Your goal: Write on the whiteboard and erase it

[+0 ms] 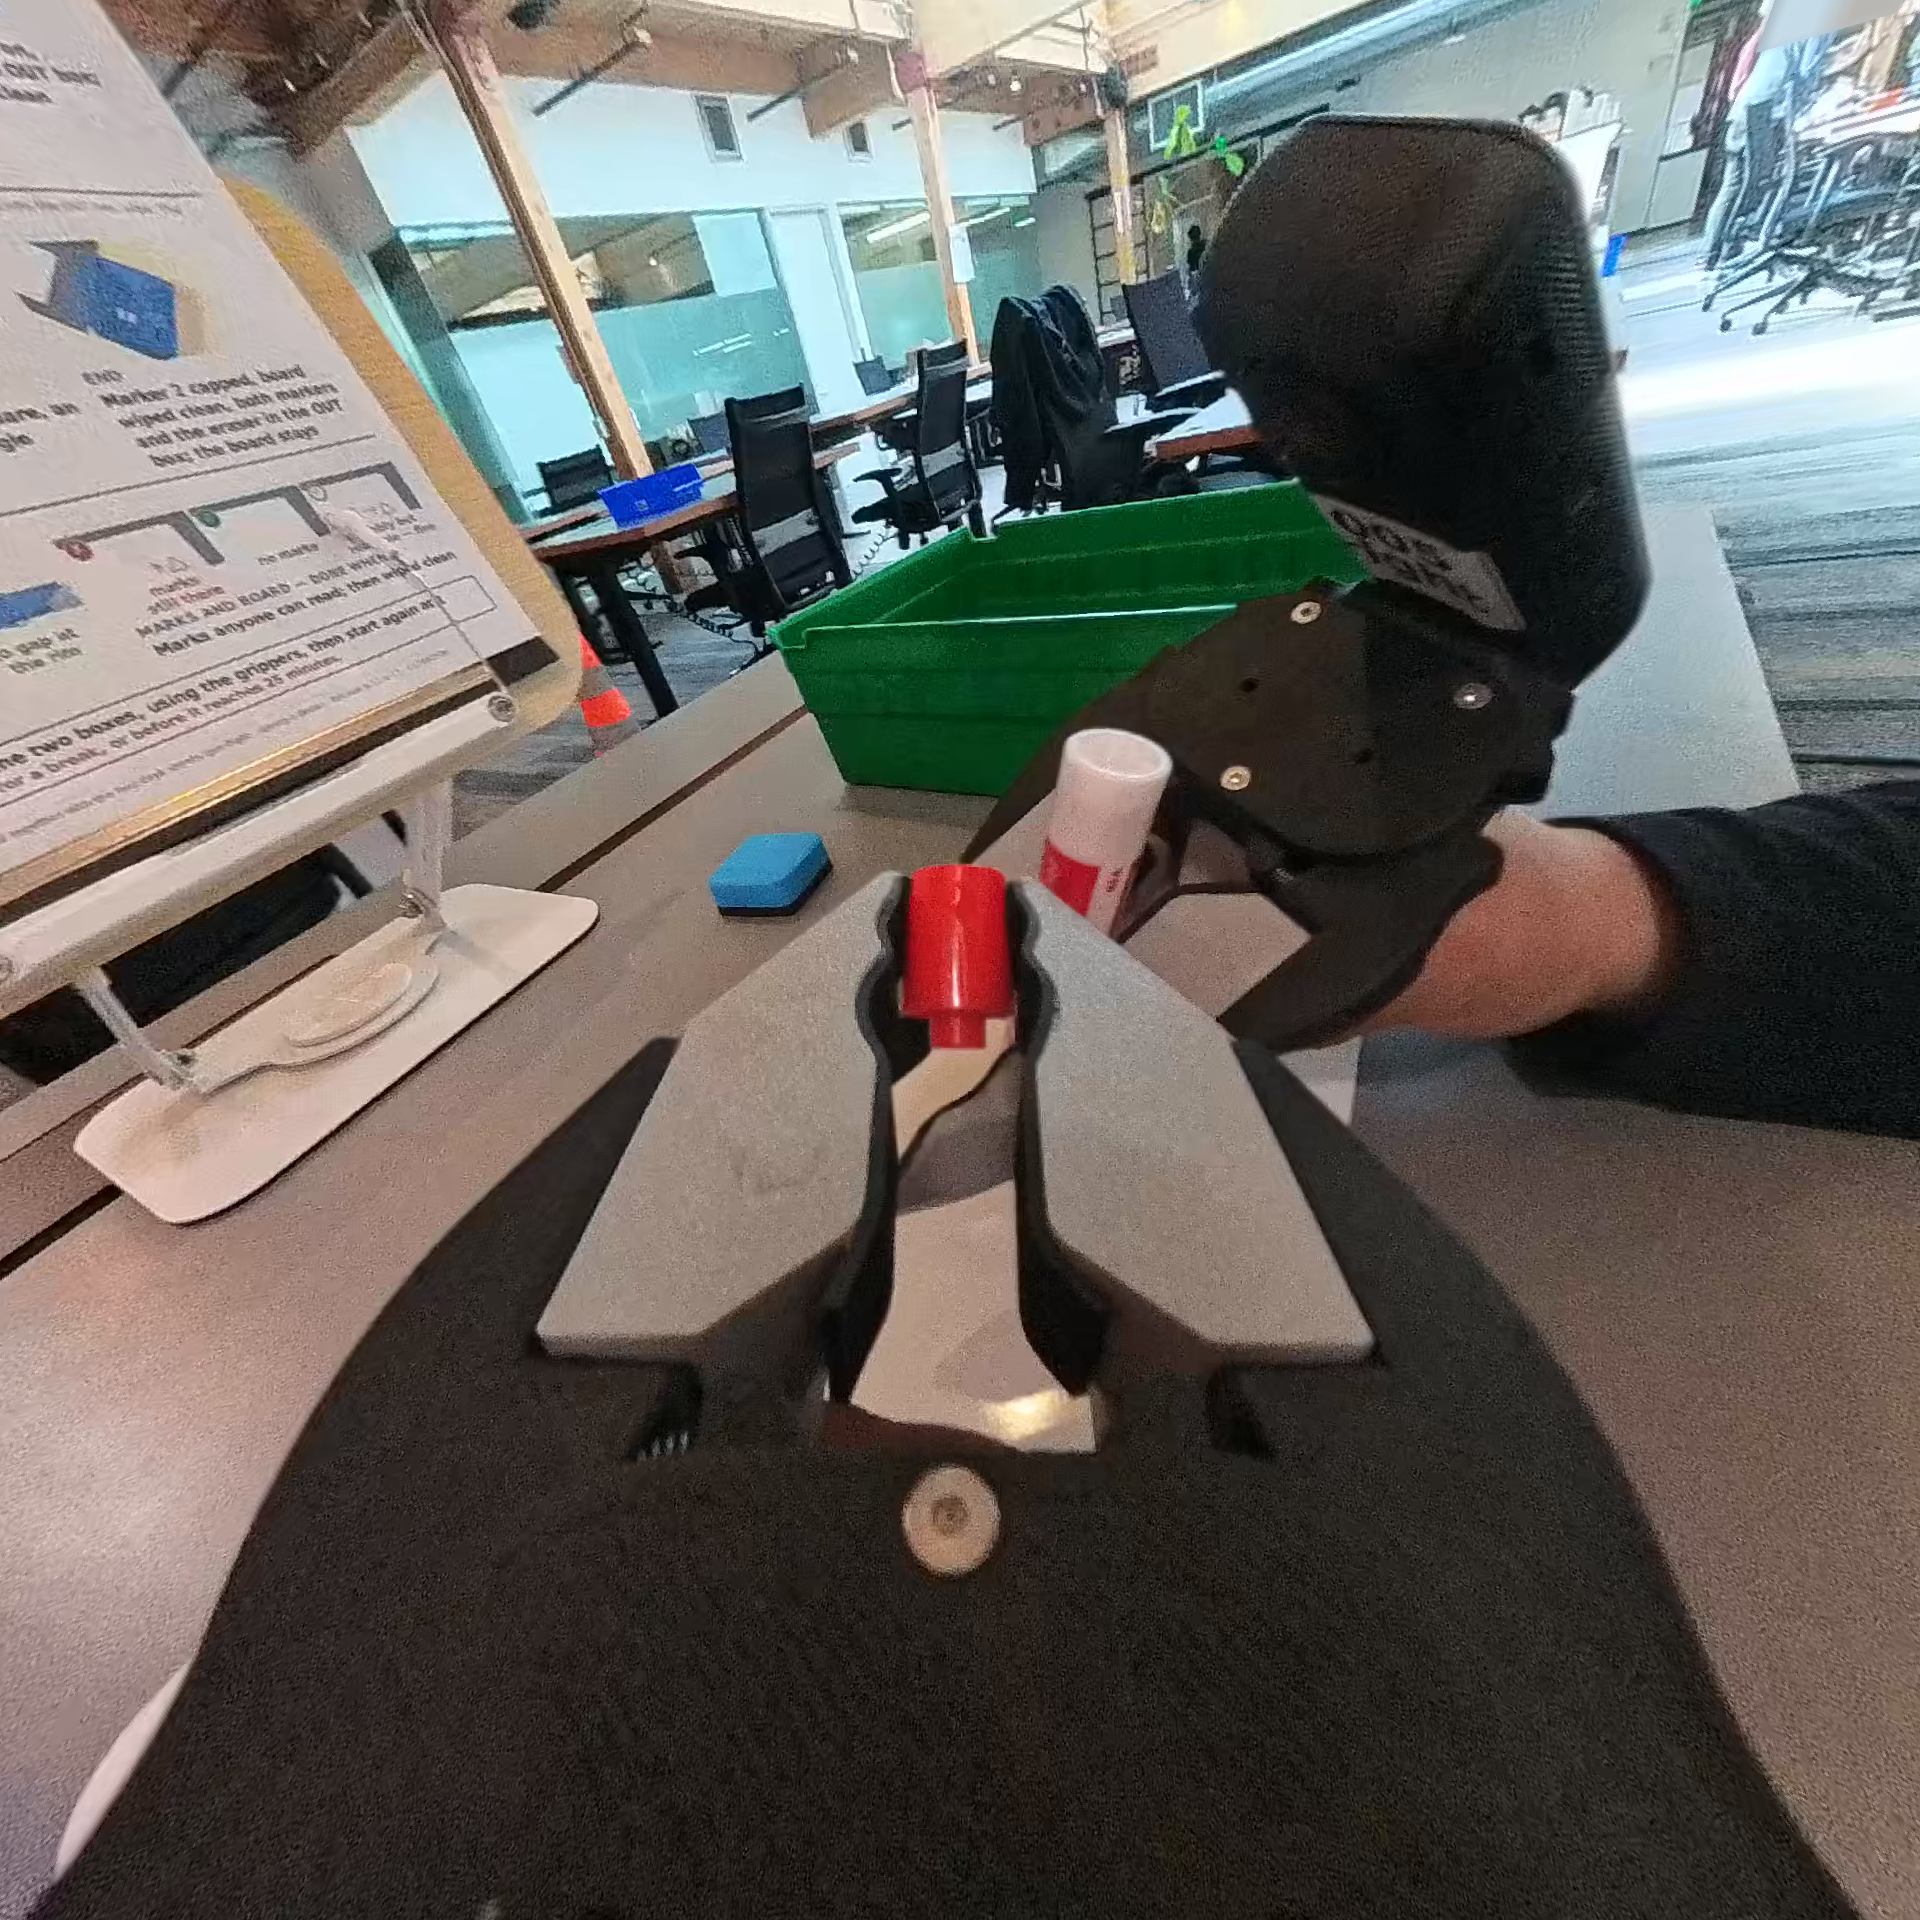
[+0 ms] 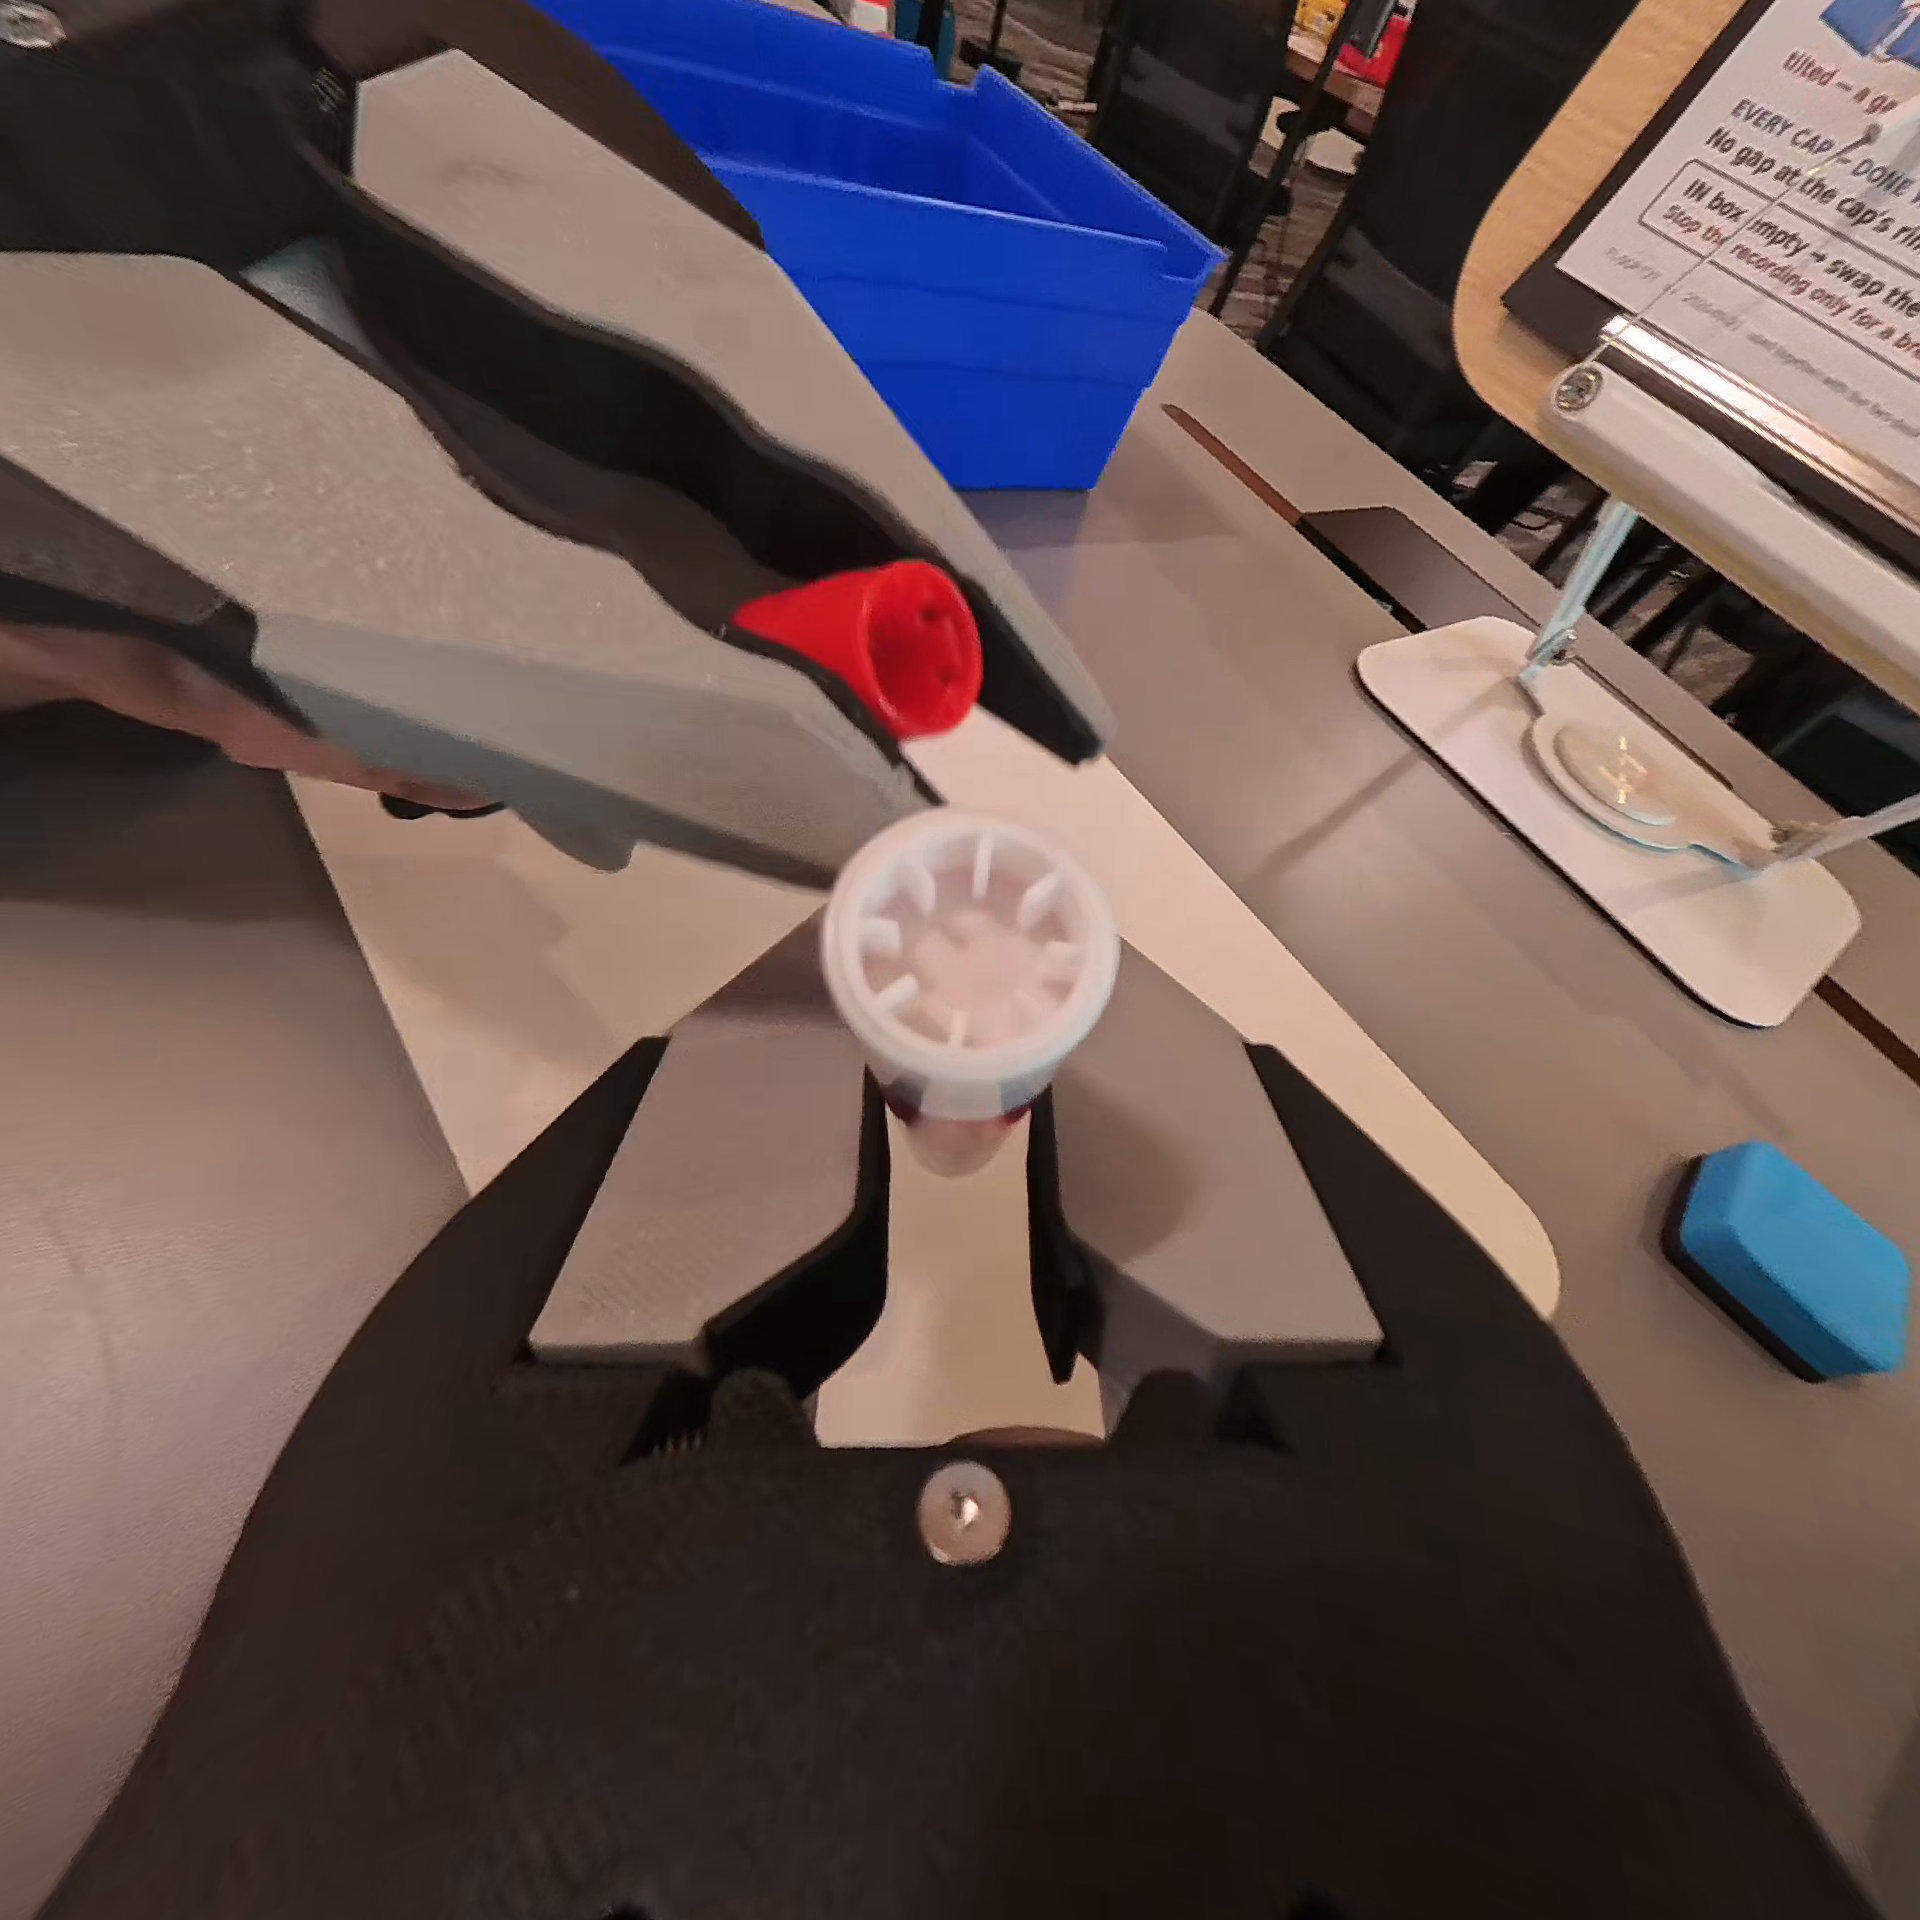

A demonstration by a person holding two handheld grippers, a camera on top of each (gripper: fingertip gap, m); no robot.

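The left tongs [image 1: 958,940] were clamped on a red marker cap [image 1: 956,951], which was held above the grey tabletop [image 1: 312,1351] with its open end turned to the marker. The right tongs [image 2: 961,1127] were closed on the white marker [image 2: 971,961], whose blunt rear end was pointed at the camera, just beside the cap. The right hand [image 1: 1538,935] was seen reaching in from the side, in a dark sleeve. The white whiteboard [image 2: 1195,997] was laid flat under both tools, and the blue eraser [image 2: 1782,1257] was placed near its edge.
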